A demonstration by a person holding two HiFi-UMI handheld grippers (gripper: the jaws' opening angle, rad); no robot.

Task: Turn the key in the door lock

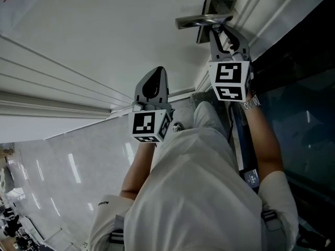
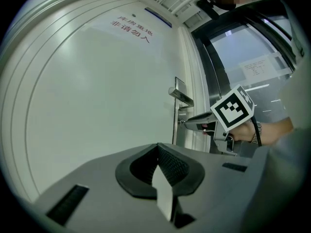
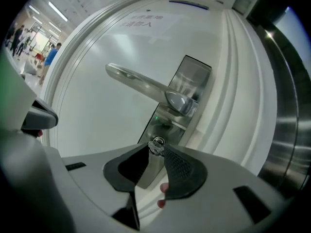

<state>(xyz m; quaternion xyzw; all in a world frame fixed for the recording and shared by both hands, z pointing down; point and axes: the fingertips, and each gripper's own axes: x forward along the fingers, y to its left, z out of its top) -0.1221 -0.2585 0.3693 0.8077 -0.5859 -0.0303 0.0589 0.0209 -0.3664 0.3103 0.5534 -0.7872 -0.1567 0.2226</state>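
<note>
At the lock plate (image 3: 171,123) under the lever handle (image 3: 138,84), the right gripper (image 3: 155,152) pinched the head of the key (image 3: 156,142) between its jaw tips, the key seated in the cylinder of the white door (image 3: 97,120). The turning step looked to be in hand. The next move would likely call for a steady roll about the key's own line, with a firm grip and no sideways pull. The handle hung close above the jaws and the stepped door frame (image 3: 233,96) ran just to the right, so clearance was tight there. Bare door face lay open to the left and below. The left gripper (image 2: 158,147) hung well apart from the lock, jaws together on nothing.
</note>
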